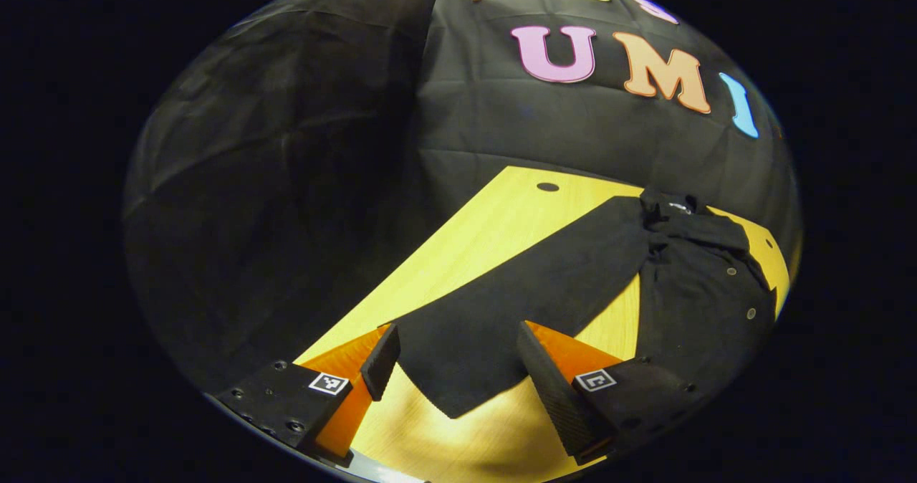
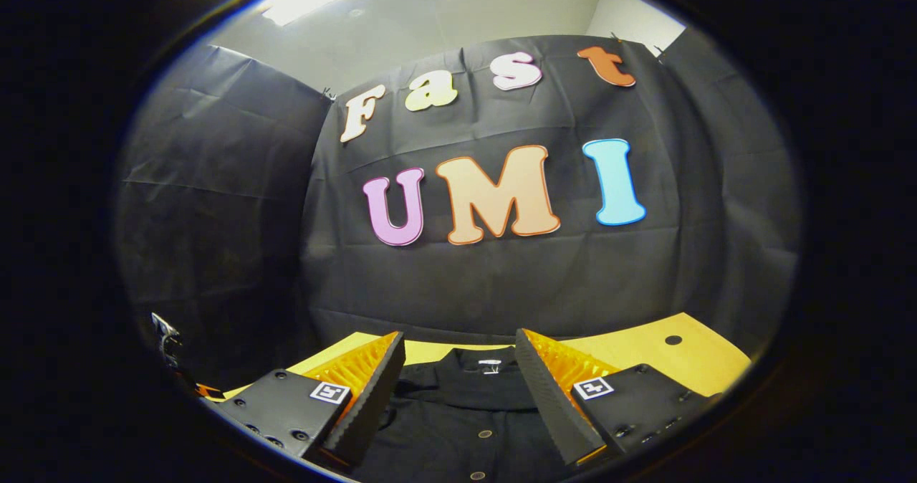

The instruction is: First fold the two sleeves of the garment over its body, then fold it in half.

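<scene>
A black buttoned garment (image 1: pixel 688 282) lies flat on a yellow wooden table (image 1: pixel 494 218). One long sleeve (image 1: pixel 516 289) stretches straight out from the body toward the camera, its cuff end lying between my left gripper's fingers. My left gripper (image 1: pixel 458 357) is open just above that cuff, not pressing on it. In the right gripper view the garment's collar and button front (image 2: pixel 473 404) lie below and between the fingers. My right gripper (image 2: pixel 458 375) stands open over the body, with nothing held.
The table (image 2: pixel 645 357) has small dark holes (image 1: pixel 547 187) near its far corners. Black cloth walls close the booth behind and to the left. Another gripper part (image 2: pixel 166 340) shows at the far left in the right gripper view.
</scene>
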A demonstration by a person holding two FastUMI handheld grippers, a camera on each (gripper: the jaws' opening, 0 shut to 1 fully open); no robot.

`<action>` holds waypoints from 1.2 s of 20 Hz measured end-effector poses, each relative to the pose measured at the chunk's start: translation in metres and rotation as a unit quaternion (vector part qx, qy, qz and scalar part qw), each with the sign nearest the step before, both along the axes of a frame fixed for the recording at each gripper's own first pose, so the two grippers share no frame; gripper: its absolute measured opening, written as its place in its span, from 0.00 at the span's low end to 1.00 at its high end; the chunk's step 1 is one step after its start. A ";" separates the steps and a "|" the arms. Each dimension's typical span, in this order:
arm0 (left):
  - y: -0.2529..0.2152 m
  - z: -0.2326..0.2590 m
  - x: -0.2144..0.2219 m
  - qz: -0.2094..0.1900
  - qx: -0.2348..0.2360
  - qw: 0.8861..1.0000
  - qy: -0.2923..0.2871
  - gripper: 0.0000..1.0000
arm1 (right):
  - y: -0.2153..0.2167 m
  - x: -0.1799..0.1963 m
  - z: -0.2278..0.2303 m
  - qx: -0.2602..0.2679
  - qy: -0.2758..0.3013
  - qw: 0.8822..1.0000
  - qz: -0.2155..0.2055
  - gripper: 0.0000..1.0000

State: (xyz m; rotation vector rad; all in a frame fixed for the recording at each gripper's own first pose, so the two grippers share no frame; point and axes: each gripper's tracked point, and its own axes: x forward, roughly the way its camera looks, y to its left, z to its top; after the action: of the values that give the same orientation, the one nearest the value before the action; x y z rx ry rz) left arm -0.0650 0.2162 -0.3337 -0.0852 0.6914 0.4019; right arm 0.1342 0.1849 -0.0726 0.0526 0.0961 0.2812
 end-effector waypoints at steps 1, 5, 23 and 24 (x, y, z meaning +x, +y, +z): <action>0.000 -0.005 0.000 0.002 -0.004 1.000 0.005 0.99 | -0.010 -0.001 0.000 0.000 0.002 1.000 -0.011 0.94; -0.003 -0.027 -0.010 0.017 -0.032 0.999 0.030 1.00 | -0.053 -0.005 0.009 -0.003 -0.005 0.998 -0.065 1.00; -0.011 -0.047 -0.013 0.025 -0.046 0.998 0.041 0.87 | -0.103 -0.021 0.000 0.000 0.020 0.993 -0.112 0.97; -0.014 -0.047 -0.013 0.017 -0.047 0.998 0.040 0.78 | -0.104 -0.021 0.001 -0.001 0.019 0.993 -0.113 0.94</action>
State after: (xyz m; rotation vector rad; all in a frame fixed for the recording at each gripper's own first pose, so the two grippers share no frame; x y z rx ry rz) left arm -0.0776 0.2018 -0.3811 -0.1713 0.7880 0.4072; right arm 0.1129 0.0807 -0.0716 0.0655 0.1268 0.0547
